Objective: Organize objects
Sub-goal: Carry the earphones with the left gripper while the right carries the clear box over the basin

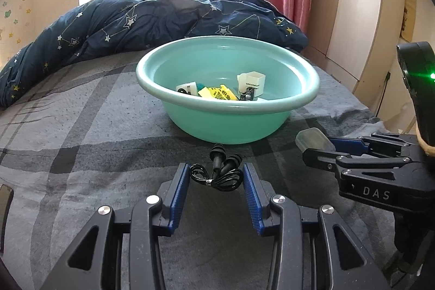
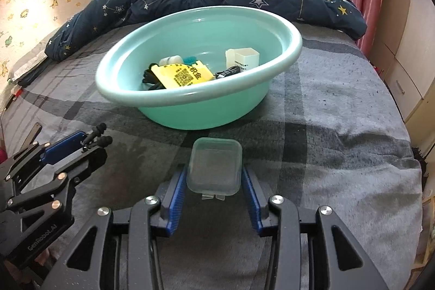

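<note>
Corded earplugs (image 1: 217, 171) — light, floppy, clamped at the coil by left gripper (image 1: 216, 177); clear box (image 2: 214, 170) — rigid, slippery, gripped sidewise by right gripper (image 2: 214, 181).

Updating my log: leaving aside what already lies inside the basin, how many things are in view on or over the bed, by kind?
Round teal plastic basin: 1
Black corded earplug set: 1
Small clear plastic box: 1
Total: 3

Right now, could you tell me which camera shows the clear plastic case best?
The right wrist view: the clear plastic case sits centred between the right claw fingers, seen from above. The left wrist view shows it only side-on at its right edge.
</note>
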A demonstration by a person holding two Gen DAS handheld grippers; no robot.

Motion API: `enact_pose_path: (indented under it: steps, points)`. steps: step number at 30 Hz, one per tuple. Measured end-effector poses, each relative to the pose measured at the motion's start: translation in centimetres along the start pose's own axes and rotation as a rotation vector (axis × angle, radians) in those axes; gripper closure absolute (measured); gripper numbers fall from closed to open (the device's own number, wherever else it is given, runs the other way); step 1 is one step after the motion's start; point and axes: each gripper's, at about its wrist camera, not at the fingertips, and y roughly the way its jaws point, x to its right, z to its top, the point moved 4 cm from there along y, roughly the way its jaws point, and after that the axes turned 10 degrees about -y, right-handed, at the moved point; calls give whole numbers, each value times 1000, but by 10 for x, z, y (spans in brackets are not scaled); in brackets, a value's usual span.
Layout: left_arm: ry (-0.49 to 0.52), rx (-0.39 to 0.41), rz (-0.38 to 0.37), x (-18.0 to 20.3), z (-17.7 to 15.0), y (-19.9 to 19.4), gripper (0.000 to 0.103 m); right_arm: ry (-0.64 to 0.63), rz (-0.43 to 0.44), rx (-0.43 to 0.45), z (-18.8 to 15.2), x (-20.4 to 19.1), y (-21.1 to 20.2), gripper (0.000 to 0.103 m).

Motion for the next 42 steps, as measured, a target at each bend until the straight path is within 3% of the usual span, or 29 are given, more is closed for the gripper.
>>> enact_pose_path:
  steps: [24,42]
  points:
    - [50,61,-17,20,8,-57,59,-44,7,65,4,-21,-67,60]
    - [85,43,-36,33,31,-67,59,-59,-3,74,25,-16,-89,60]
